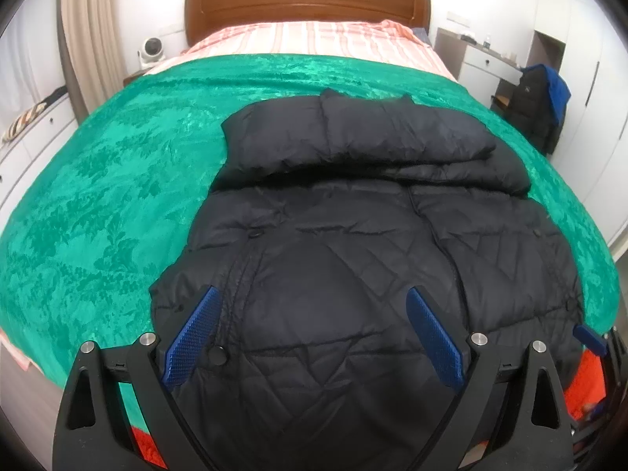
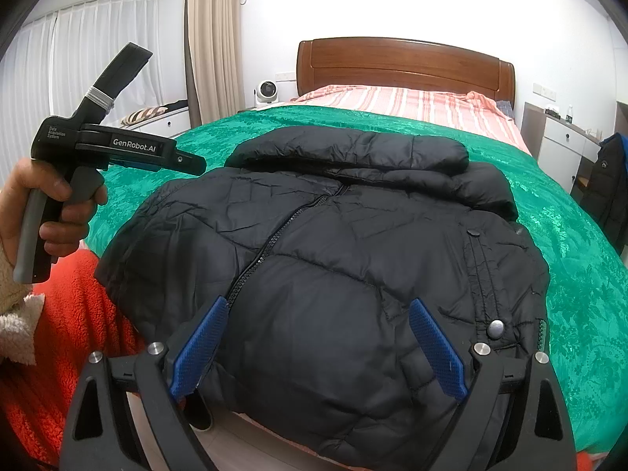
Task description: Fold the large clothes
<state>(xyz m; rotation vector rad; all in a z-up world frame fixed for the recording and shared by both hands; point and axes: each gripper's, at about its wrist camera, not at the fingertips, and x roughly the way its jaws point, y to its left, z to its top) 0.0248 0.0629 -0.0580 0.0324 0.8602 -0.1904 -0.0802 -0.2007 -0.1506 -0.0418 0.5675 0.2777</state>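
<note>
A black quilted down jacket (image 1: 365, 235) lies front-up on the green bedspread (image 1: 102, 204), its hem at the near edge of the bed and both sleeves already laid across the chest below the collar, so that the body forms a compact block. The left gripper (image 1: 314, 337) and right gripper (image 2: 318, 349) hover over the hem with jaws spread wide, nothing pinched between the blue pads (image 2: 202, 347). Judged from this placement, each is poised to take a hem corner and carry it toward the collar.
</note>
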